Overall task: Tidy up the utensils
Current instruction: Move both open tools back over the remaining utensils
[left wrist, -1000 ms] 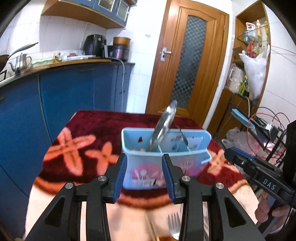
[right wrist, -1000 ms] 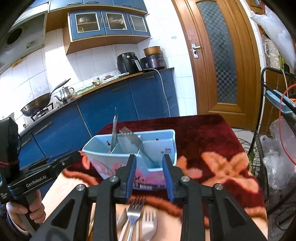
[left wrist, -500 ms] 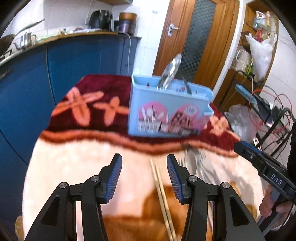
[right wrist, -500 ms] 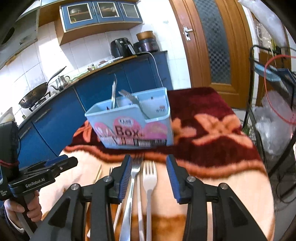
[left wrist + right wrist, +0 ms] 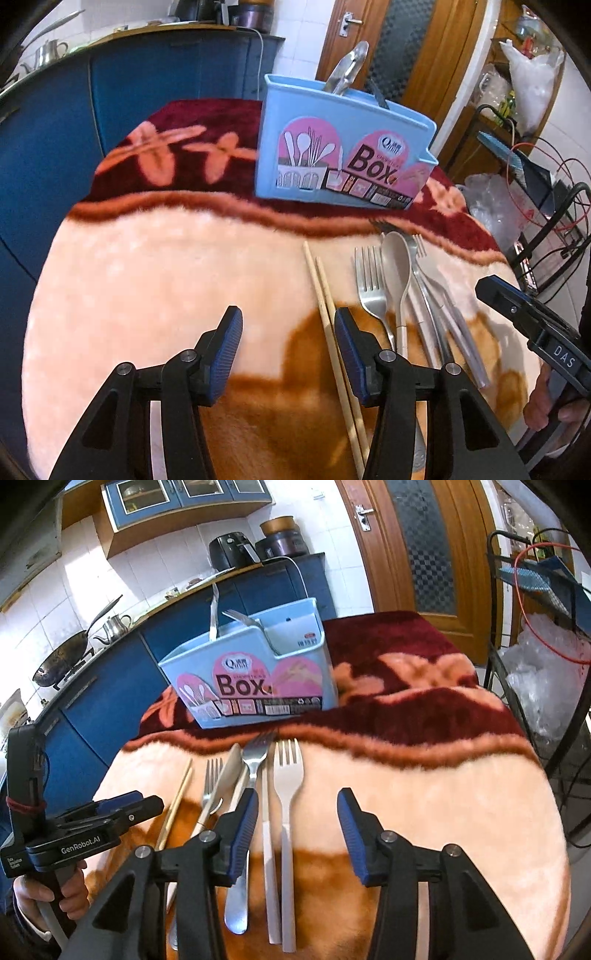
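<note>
A light blue utensil box (image 5: pixel 343 147) (image 5: pixel 255 679) stands upright on the blanket-covered table, with a metal spoon (image 5: pixel 347 70) and a fork (image 5: pixel 251 622) sticking out of it. In front of it lie wooden chopsticks (image 5: pixel 325 295) (image 5: pixel 177 801), metal forks (image 5: pixel 369 280) (image 5: pixel 255 757), a beige spoon (image 5: pixel 397 266) and a white fork (image 5: pixel 288 775). My left gripper (image 5: pixel 288 350) is open and empty above the blanket, left of the chopsticks. My right gripper (image 5: pixel 295 830) is open and empty above the white fork's handle.
The table is covered by a peach and dark red fleece blanket (image 5: pixel 147 258). Blue kitchen cabinets (image 5: pixel 147 92) stand behind it, a wooden door (image 5: pixel 413 546) at the back. A metal rack with cables and bags (image 5: pixel 535 627) stands right of the table.
Both grippers have pulled back from the box and tilted down. The loose utensils on the blanket have come into view, and both jaws have opened wider.
</note>
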Tool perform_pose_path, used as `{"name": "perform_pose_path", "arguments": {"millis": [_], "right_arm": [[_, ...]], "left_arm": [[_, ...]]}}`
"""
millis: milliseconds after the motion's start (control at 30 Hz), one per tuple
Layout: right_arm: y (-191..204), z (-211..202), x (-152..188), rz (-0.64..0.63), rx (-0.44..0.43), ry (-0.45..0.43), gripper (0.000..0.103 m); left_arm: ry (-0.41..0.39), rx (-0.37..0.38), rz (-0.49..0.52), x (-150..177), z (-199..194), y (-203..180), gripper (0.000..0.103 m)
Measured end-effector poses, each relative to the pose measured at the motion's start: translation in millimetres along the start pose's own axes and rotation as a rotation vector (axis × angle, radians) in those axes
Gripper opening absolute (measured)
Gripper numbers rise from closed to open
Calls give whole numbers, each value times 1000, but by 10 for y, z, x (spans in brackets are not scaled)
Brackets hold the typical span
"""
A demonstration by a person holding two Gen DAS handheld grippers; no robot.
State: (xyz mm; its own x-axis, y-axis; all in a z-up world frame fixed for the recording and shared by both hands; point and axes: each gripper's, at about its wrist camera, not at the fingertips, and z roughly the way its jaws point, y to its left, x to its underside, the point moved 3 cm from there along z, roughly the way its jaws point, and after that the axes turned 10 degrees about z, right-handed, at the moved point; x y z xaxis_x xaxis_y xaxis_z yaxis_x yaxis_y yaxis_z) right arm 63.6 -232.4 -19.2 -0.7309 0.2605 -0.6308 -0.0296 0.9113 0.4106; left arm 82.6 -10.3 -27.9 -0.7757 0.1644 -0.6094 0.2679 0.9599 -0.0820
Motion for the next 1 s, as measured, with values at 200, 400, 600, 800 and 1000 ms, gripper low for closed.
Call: {"name": "perform_pose_path", "arguments": {"millis": [200,400,600,800,1000], "right_arm": [[-22,57,44,1,2,22,49],[-35,129,76,3,12,46,49],[-43,178,91,-5,29,61,49],[-49,200,99,-17,45,73,50],[-32,221,105,-48,61,84,50]], "left_arm": [[23,7,-2,27,67,-5,54],[23,8,6,21,101,-22,58],[21,2,25,16,134,-47,63],[16,-15,57,22,140,-83,65],[23,-16,70,45,118,-76,65]]}}
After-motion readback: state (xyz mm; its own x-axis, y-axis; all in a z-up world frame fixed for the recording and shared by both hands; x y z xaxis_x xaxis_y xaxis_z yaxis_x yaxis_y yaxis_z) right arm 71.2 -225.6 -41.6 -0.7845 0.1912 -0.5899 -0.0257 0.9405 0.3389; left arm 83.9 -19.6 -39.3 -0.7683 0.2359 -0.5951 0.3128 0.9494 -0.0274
